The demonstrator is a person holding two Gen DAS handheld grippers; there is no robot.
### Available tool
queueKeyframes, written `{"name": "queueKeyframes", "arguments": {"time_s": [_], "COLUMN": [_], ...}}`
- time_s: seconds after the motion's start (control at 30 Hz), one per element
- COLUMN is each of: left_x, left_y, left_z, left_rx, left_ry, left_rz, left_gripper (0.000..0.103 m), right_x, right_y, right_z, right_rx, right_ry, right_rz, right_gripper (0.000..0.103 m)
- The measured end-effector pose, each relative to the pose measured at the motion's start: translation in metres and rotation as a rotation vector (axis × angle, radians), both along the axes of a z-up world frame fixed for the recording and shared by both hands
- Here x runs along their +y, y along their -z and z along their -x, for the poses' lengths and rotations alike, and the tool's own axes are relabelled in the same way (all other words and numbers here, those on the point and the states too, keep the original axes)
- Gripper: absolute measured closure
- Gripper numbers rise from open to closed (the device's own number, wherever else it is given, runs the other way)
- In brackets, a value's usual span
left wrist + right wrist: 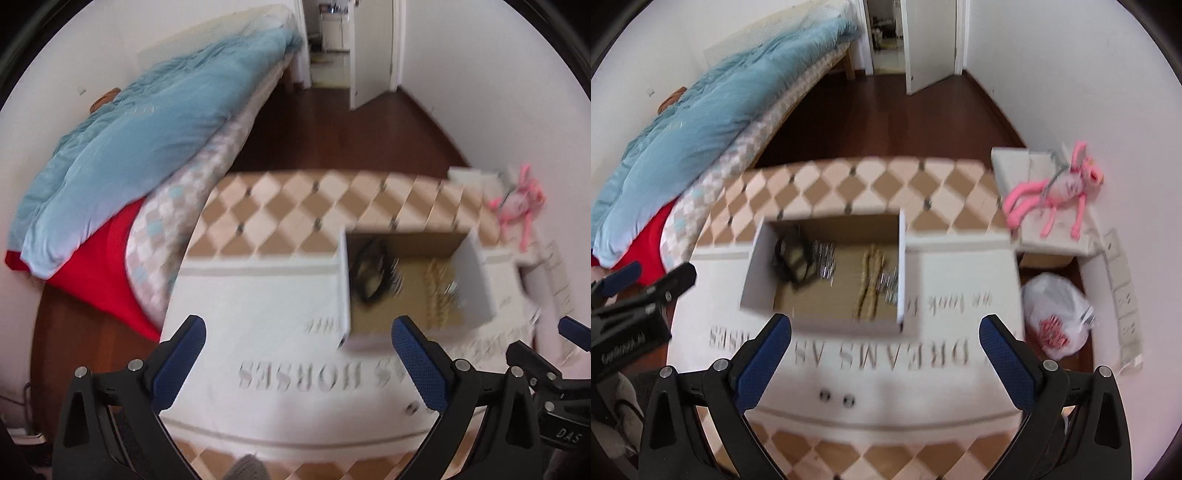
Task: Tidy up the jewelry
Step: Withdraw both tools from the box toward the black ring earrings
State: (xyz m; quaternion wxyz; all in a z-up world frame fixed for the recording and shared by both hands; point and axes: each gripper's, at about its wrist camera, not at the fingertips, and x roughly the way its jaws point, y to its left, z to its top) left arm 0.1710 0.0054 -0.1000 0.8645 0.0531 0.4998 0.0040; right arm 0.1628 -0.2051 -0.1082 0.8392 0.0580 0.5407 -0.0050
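An open white box with a brown floor (827, 295) sits on the table and also shows in the left wrist view (406, 306). Inside lie a black band (792, 262), silver pieces (823, 264), a gold chain (870, 284) and more silver pieces (890, 286). Two small silver earrings (836, 398) lie on the cloth near the front edge. My right gripper (886, 354) is open and empty, above the cloth in front of the box. My left gripper (299, 358) is open and empty, to the left of the box. Both views are blurred.
The table wears a white cloth with grey lettering (871, 358) and a checkered border (871, 184). A bed with a blue quilt (122, 155) stands to the left. A pink plush toy (1060, 188) and a white plastic bag (1056, 314) lie to the right.
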Motion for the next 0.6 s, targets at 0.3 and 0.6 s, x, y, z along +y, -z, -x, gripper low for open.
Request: {"name": "queueKeyframes", "arguments": {"time_s": [0.3,0.6], "left_x": [0.004,0.010], "left_y": [0.094,0.136], "left_z": [0.042,0.049], "left_rx": [0.188,0.238], "left_ry": [0.008,0.004], "left_rz": [-0.025,0.025], "left_gripper": [0.000,0.000], "right_x": [0.008,0.016], "right_y": [0.088,0.112], "right_z": [0.050,0.061], "right_rx": [0.117,0.122], "right_ry": [0.005,-0.021], "right_rz": [-0.083,-0.104], "right_gripper": [0.020,0.028]}}
